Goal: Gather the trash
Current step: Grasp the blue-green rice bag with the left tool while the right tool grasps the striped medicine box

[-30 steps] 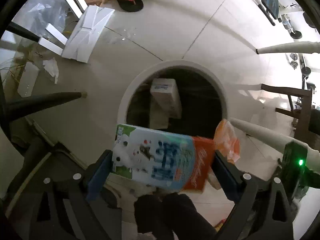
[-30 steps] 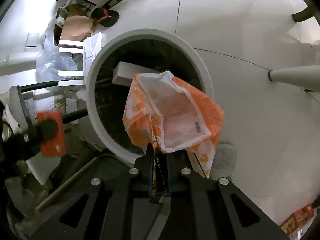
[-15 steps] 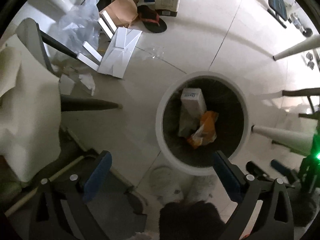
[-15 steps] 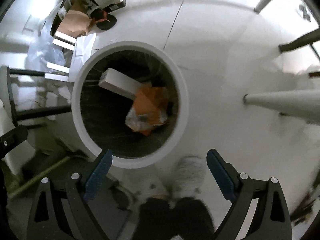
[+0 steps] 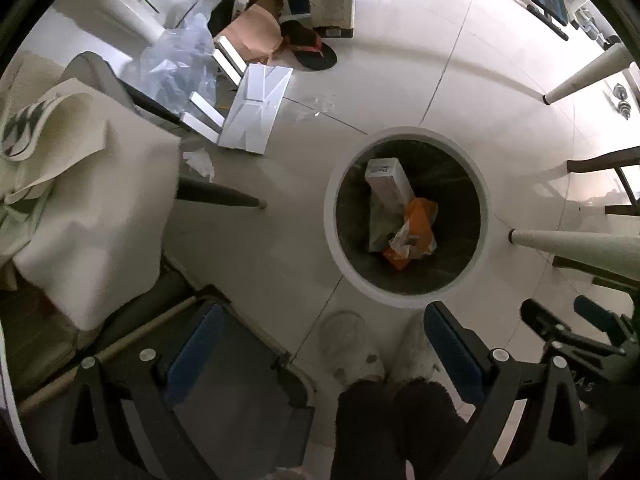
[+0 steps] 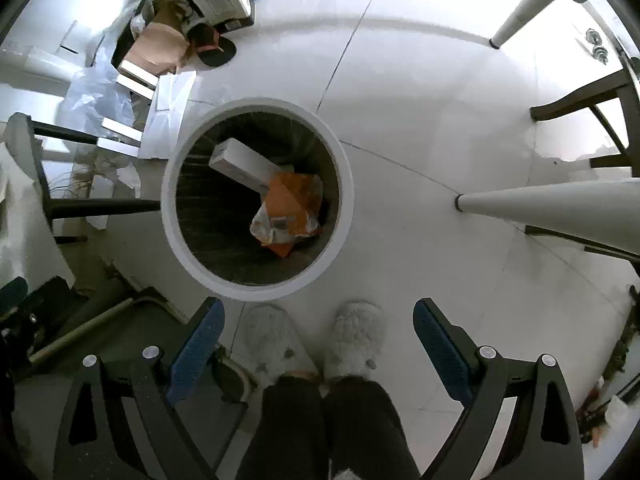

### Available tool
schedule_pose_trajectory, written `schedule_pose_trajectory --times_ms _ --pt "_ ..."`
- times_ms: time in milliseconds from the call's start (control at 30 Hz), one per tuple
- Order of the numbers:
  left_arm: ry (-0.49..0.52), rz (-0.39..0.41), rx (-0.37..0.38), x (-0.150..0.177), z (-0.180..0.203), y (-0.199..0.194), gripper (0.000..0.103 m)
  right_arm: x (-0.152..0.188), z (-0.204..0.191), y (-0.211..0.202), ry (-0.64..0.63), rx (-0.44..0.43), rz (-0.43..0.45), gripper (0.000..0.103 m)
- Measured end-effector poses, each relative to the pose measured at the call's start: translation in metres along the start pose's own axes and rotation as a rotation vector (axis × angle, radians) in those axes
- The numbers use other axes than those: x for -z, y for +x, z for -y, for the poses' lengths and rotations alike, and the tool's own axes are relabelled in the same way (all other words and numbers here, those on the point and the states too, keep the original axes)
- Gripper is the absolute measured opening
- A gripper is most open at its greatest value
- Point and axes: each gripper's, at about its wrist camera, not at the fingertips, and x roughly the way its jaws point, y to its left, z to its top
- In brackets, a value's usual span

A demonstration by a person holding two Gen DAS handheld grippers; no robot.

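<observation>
Crinkled orange wrapper (image 6: 290, 208) and long white carton (image 6: 244, 164) lie in the round white-rimmed bin (image 6: 176, 216), both claws spread empty.

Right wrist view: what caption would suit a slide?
Open right gripper above the bin, orange bag and box inside.

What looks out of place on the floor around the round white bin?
Beyond the round white bin, loose litter lies on the tiles: a flattened white cardboard box, crumpled clear plastic wrap and a torn paper scrap, none binned yet.

Glossy white tile floor (image 6: 420, 100); tapered white table legs (image 6: 560, 208); dark chair (image 6: 600, 108).
</observation>
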Motion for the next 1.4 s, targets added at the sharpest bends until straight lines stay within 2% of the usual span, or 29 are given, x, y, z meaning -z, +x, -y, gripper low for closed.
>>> schedule_pose_trajectory --times_ms 333,500,667,833,1000,1133,1167,1267,1400 --pt "-0.019 0.004 -0.001 0.031 -0.013 -0.072 0.102 0.026 -0.007 -0.087 -0.015 0.0 -0.002 0.096" --pt "-0.036 0.015 0.002 0.045 -0.022 -0.126 0.102 0.041 -0.015 -0.157 -0.032 -0.005 0.015 0.096" --pt "-0.056 0.043 -0.025 0.053 -0.031 -0.201 0.102 0.051 -0.021 -0.24 -0.012 -0.048 0.022 0.096" --pt "-0.028 0.112 -0.044 0.037 -0.022 -0.26 0.102 0.032 -0.004 -0.317 0.077 -0.089 0.078 0.096" --pt "-0.045 0.171 -0.027 -0.016 -0.001 -0.296 0.102 -0.026 0.054 -0.387 0.197 -0.088 0.165 0.097" --pt "-0.023 0.213 -0.058 -0.073 0.031 -0.32 0.103 -0.091 0.108 -0.421 0.251 -0.073 0.201 0.097" --pt "-0.02 0.214 -0.066 -0.092 0.04 -0.322 0.103 -0.116 0.127 -0.43 0.271 -0.072 0.219 0.097" --pt "-0.034 0.207 -0.098 -0.142 0.06 -0.32 0.103 -0.179 0.164 -0.434 0.297 -0.069 0.241 0.097" --pt "-0.07 0.17 -0.128 -0.195 0.074 -0.31 0.103 -0.261 0.192 -0.407 0.306 -0.045 0.196 0.096"
